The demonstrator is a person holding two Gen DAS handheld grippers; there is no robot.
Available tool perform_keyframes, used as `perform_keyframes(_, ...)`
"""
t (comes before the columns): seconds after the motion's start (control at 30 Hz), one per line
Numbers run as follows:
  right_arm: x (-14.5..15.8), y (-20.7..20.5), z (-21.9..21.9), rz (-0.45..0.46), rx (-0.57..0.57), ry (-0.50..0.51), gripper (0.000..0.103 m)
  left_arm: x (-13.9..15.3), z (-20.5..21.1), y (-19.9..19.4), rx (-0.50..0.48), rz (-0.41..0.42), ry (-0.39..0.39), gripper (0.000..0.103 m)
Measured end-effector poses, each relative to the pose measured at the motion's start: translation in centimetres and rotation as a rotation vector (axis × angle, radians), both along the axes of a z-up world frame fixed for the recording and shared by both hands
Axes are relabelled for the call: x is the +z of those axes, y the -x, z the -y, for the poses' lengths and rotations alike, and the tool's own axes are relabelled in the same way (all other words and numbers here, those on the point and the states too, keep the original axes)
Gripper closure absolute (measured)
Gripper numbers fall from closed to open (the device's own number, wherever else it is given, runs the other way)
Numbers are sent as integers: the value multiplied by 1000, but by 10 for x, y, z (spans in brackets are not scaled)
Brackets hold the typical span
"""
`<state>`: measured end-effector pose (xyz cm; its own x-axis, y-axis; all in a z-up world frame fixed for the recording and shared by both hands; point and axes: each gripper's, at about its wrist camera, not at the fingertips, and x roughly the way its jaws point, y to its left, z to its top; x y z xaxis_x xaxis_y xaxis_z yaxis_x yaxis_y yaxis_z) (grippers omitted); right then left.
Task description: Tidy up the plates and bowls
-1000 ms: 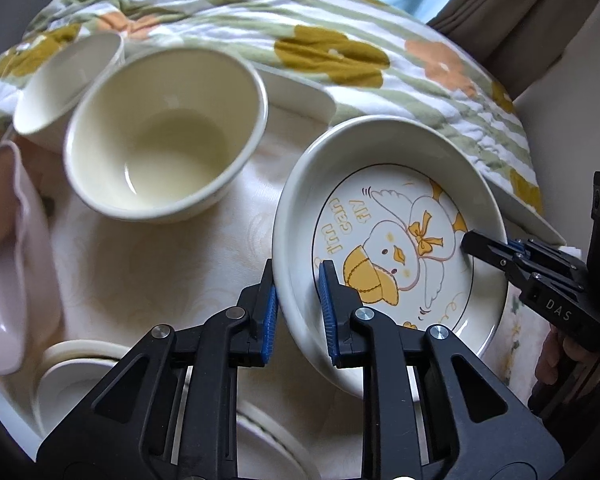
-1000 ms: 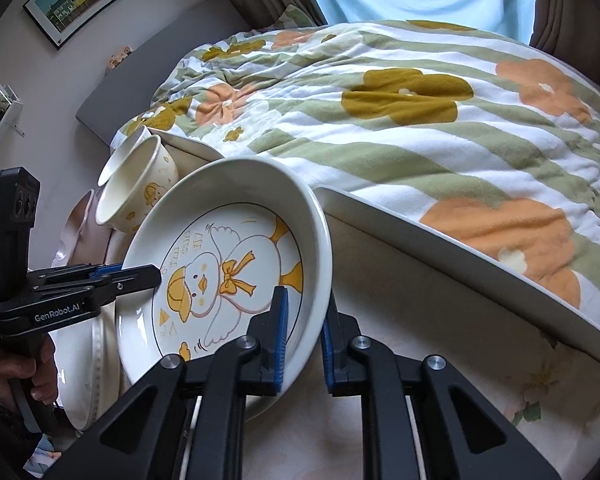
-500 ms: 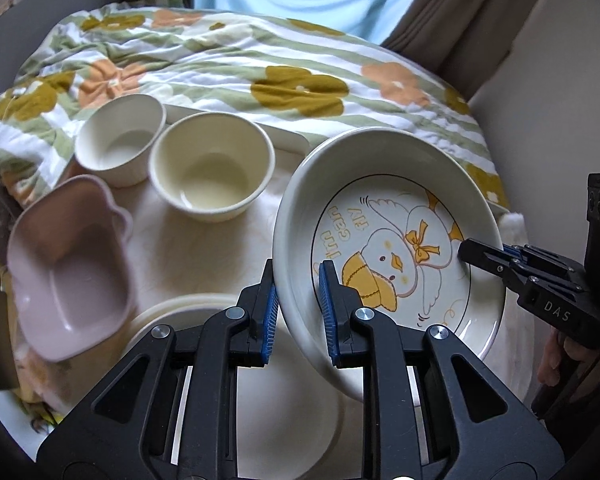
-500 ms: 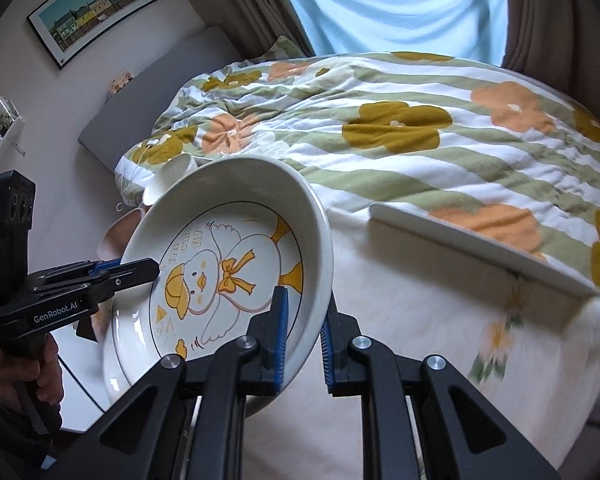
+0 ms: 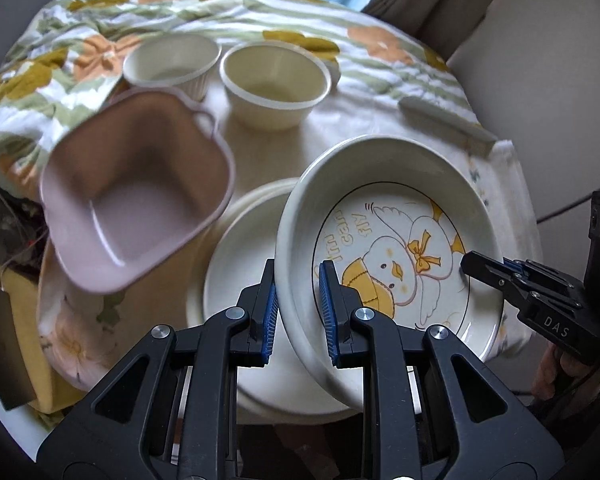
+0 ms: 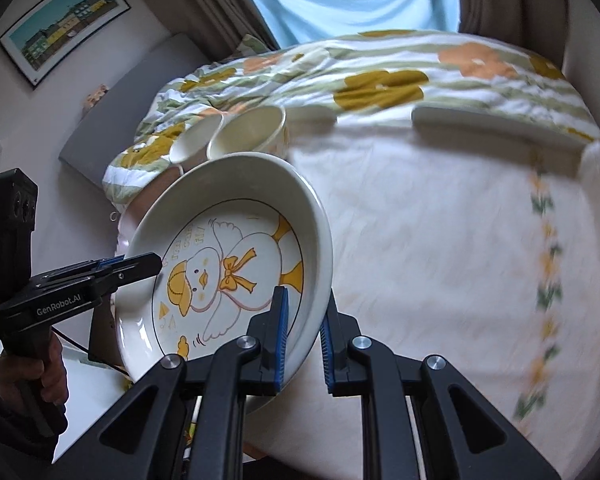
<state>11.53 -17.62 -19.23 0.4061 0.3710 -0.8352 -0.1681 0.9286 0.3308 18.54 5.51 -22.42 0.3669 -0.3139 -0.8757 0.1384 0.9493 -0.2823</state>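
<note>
Cream duck plate (image 5: 396, 240) between 2 clamped tools, tilted.

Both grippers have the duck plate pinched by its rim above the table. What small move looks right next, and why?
Probably ease the duck plate down and left onto the plain plates below. The left gripper and right gripper clamp opposite rims, holding it tilted and clear of the table, partly over that stack. Level it first, keeping clear of the pink bowl nearby.

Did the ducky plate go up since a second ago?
Yes. The duck plate rose and came toward the person: the cream bowl behind it now looks smaller and farther.
</note>
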Motion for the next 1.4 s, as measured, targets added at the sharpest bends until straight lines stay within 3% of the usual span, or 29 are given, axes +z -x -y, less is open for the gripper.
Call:
perform_keyframes(0.4, -21, 11, -23, -3, 10, 120, 89, -39, -6, -4, -4, -31, -17, 86)
perform_keyframes(0.7, -25, 11, -30, -5, 18, 144, 89, -47, 3, -4, -12, -9, -108, 86)
perform_keyframes(0.83, -26, 10, -32, -1, 26, 150, 89, -44, 12, -2, -23, 28, -180, 85)
perform_keyframes(1.13, -27, 13, -39, 18, 48, 194, 89, -40, 44, 10, -89, 140, -465, 85)
perform_keyframes(1.4, -29, 10, -45, 16, 57, 228, 89, -40, 43, 10, -80, 149, -513, 85)
